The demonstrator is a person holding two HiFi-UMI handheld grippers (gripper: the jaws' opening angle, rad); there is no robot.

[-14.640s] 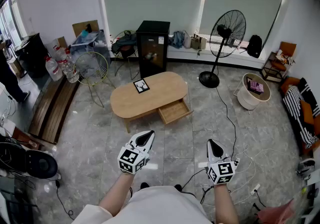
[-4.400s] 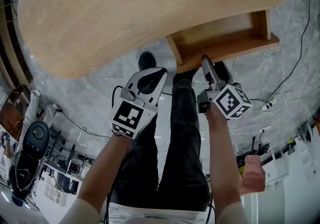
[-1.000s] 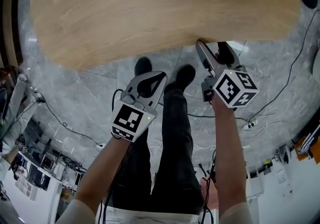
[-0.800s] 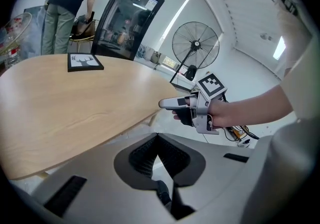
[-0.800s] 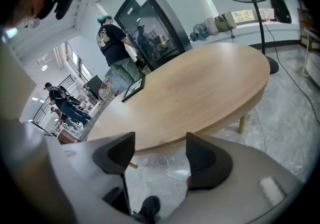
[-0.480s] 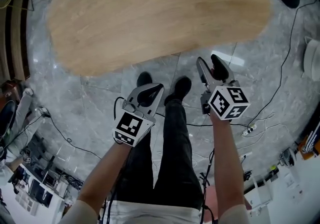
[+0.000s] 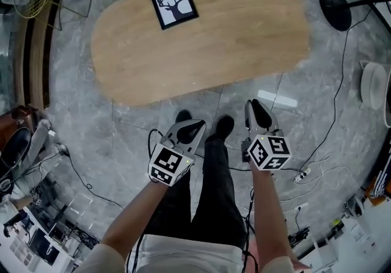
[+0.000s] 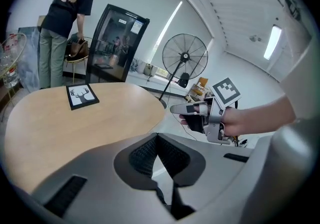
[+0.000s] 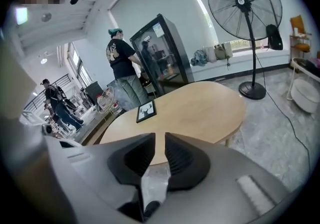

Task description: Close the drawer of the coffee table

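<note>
One oval wooden coffee table (image 7: 244, 33) on grey marble floor (image 7: 122, 125), with a single framed deer picture (image 7: 174, 4) lying flat near its far left end. Drawer tucked wholly beneath the tabletop, not jutting past the near edge, its front hidden from above.

Two grippers held side by side over the floor, short of the table's near edge and touching nothing, each with one marker cube: left cube (image 7: 166, 165), right cube (image 7: 269, 152). Two black shoes (image 7: 224, 125) between and just ahead of them.

Left gripper (image 7: 197, 126): clenched, pads meeting at the tips in its own view (image 8: 157, 138), nothing caught between. Beyond it the tabletop (image 8: 60, 123), the deer picture (image 8: 82, 96) and the right gripper (image 8: 182, 110) out to the side.

Right gripper (image 7: 253, 108): jaws closing, one narrow slit left between the pads (image 9: 160, 140), empty, only table and floor showing through.

Farther back: one pedestal fan (image 9: 245, 2), one black glass-door cabinet (image 9: 162, 52), and one person (image 9: 122, 62) in a dark T-shirt standing just beside that cabinet, well apart from the table (image 9: 200, 107).
</note>
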